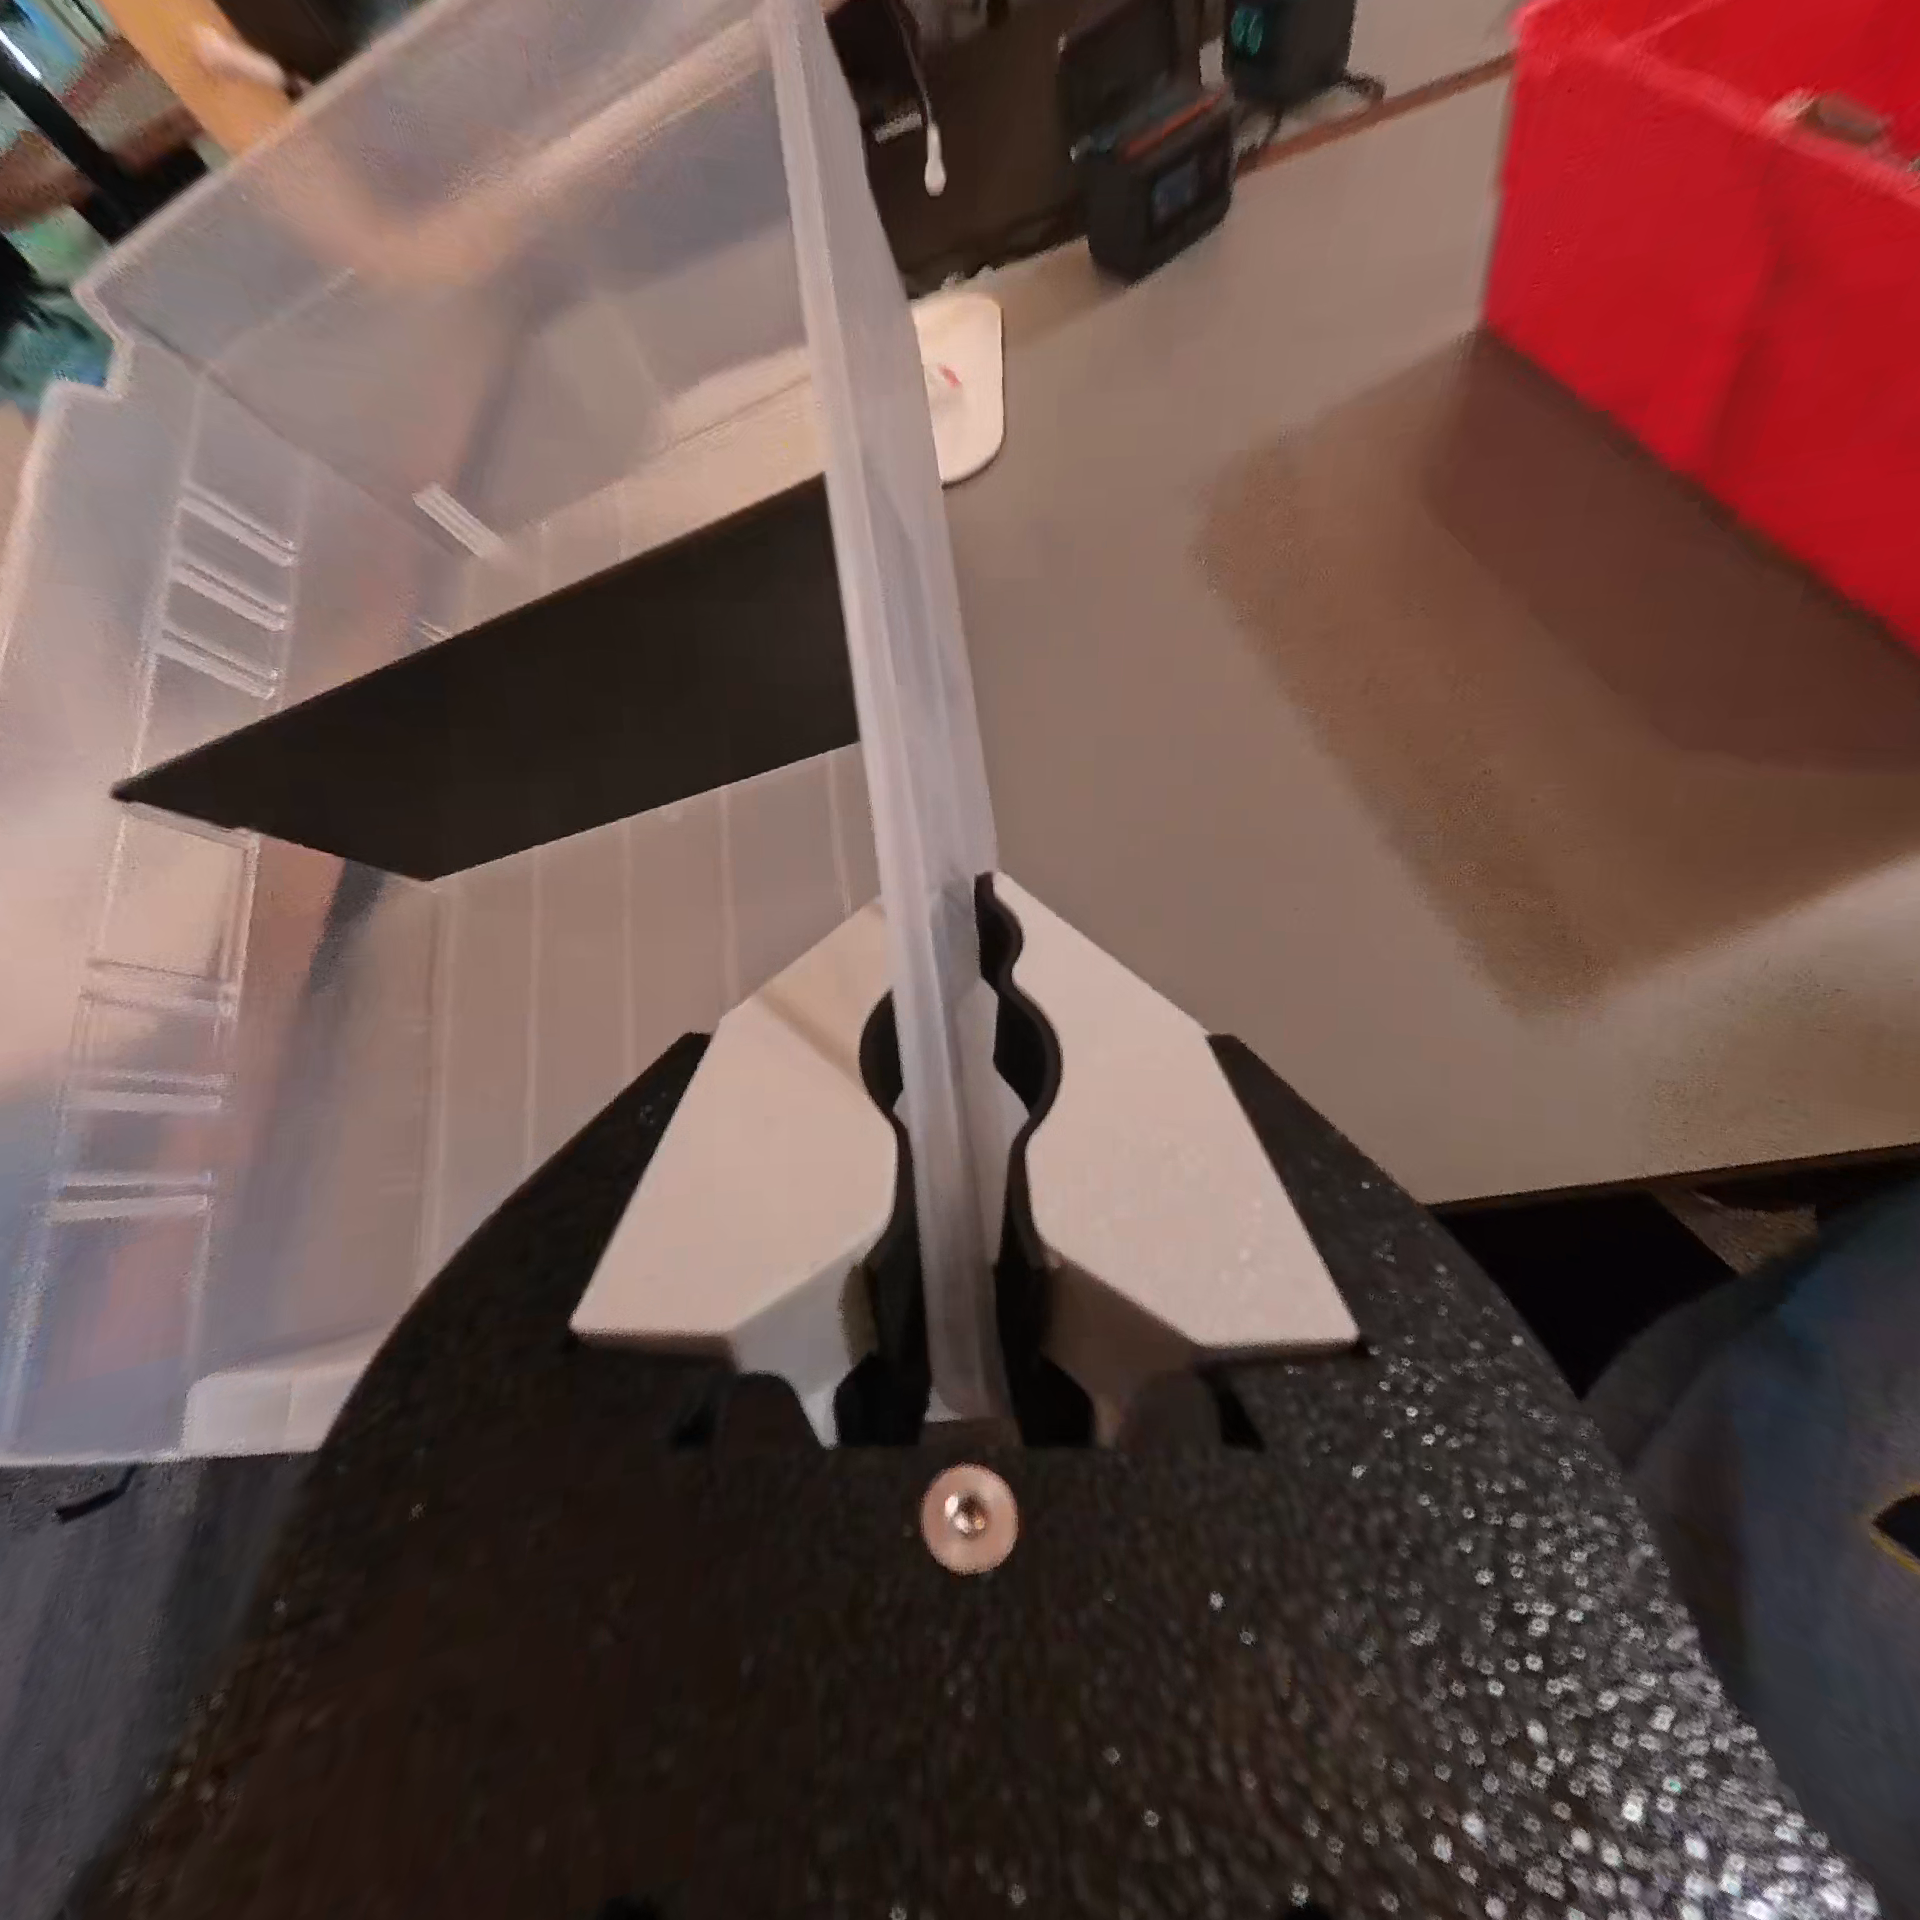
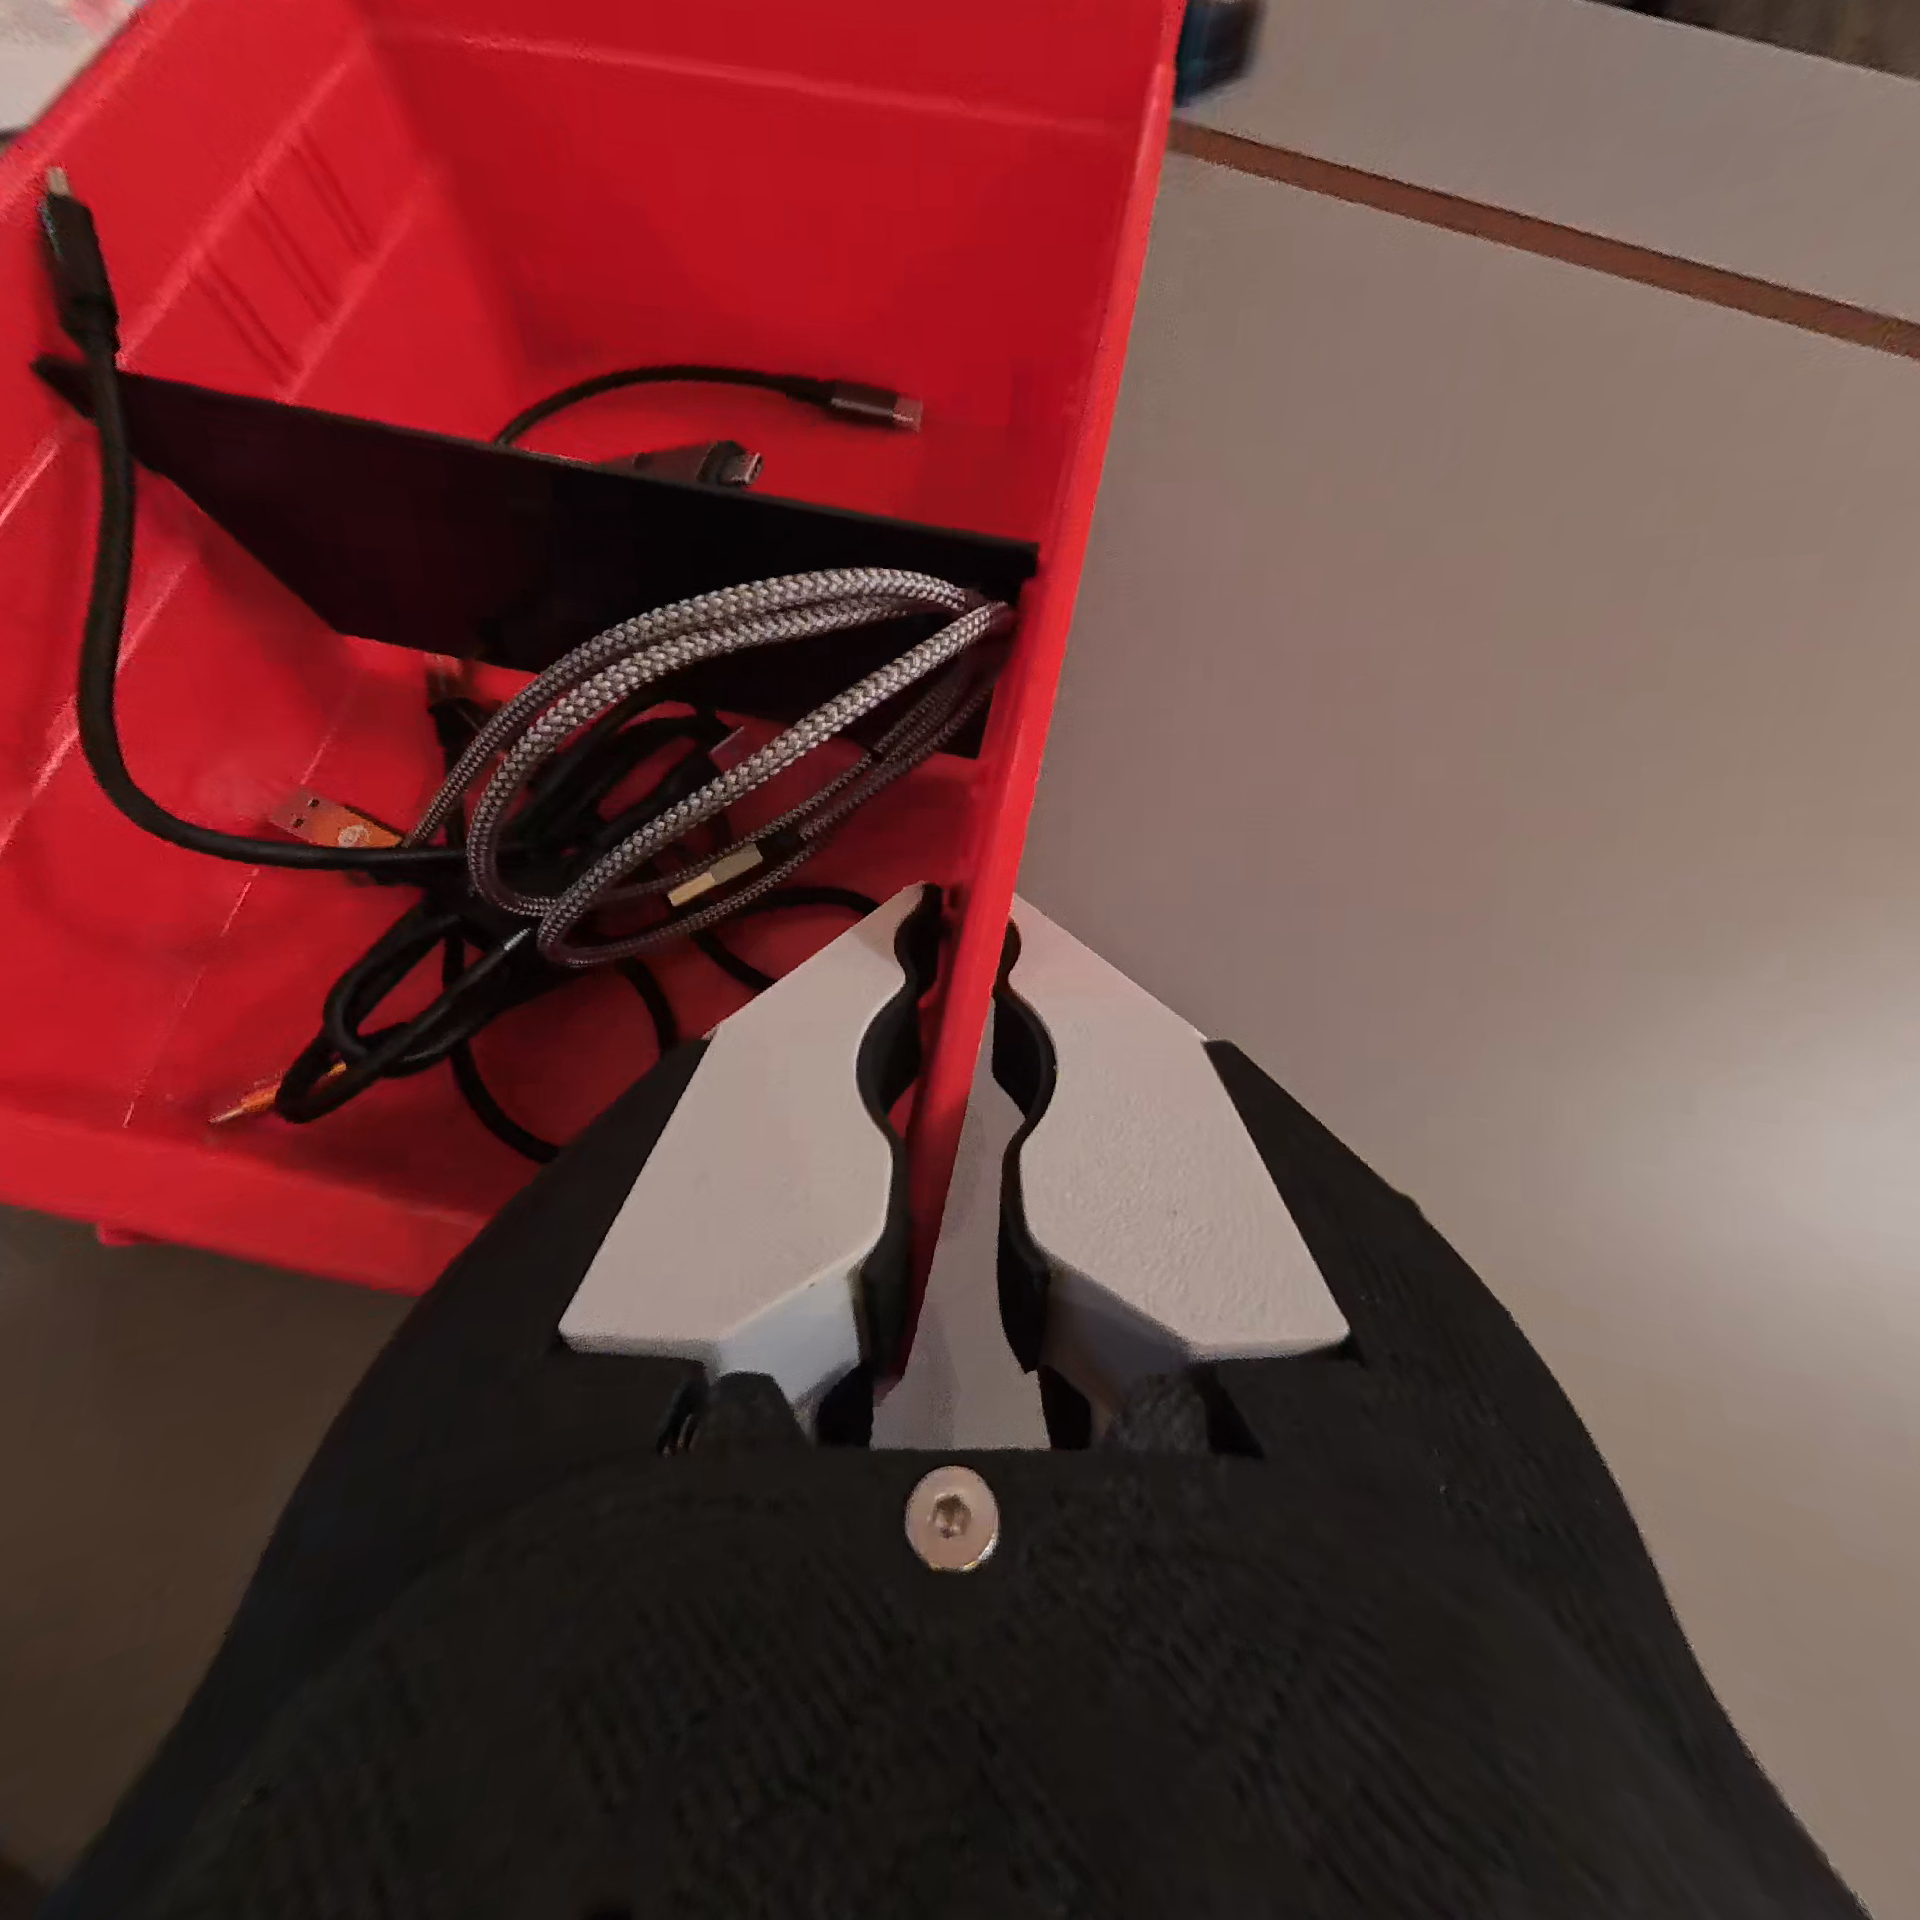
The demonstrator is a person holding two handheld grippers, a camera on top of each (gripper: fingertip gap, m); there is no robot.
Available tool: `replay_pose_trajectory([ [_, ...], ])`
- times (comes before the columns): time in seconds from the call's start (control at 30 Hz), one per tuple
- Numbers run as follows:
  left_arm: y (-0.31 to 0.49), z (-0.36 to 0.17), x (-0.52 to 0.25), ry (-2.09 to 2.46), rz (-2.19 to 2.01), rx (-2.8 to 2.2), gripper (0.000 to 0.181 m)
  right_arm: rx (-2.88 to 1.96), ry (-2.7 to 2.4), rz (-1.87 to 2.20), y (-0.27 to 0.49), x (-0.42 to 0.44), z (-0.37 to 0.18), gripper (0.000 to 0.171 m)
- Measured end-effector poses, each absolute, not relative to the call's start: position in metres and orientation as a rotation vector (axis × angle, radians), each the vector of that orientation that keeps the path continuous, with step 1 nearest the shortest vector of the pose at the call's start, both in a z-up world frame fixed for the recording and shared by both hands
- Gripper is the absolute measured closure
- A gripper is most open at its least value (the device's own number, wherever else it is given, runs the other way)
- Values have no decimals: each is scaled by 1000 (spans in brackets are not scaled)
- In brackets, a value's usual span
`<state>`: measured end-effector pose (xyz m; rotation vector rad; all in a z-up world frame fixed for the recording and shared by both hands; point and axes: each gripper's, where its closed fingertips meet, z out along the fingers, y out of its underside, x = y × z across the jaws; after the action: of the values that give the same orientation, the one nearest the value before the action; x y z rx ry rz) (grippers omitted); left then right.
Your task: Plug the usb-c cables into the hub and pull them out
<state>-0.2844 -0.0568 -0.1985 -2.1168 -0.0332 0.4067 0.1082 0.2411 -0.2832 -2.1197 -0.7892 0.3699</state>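
Note:
My left gripper (image 1: 961, 935) is shut on the right wall of a clear plastic bin (image 1: 312, 416), which has a black divider (image 1: 520, 707) across it and looks empty. My right gripper (image 2: 966, 935) is shut on the right wall of a red bin (image 2: 727, 208). The red bin holds a tangle of cables: a grey braided cable (image 2: 727, 717), black cables (image 2: 104, 582) and loose plugs, with a black divider (image 2: 468, 540) across the bin. The red bin also shows in the left wrist view (image 1: 1714, 312) at the right. No hub is clearly visible.
A grey table (image 1: 1247, 675) carries both bins. A flat white piece (image 1: 966, 384) lies behind the clear bin's wall. Dark devices (image 1: 1164, 197) stand at the table's far edge. The table's front edge (image 1: 1662, 1174) runs at the right, with blue fabric (image 1: 1766, 1507) below it. Tip to tip, the grippers are about 50 cm apart.

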Motion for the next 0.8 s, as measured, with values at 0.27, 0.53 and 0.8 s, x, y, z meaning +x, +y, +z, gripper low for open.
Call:
replay_pose_trajectory([
  [0.27,-25,-140,-252,94,460,-1897,177,-1963,-1084,697,171,-26,-275,129],
  [0.53,40,-110,-132,505,148,-1742,177,-1720,-790,703,190,55,-197,119],
  [0.8,101,-136,44,1001,-256,-1688,177,-1534,-295,211,189,258,-158,143],
])
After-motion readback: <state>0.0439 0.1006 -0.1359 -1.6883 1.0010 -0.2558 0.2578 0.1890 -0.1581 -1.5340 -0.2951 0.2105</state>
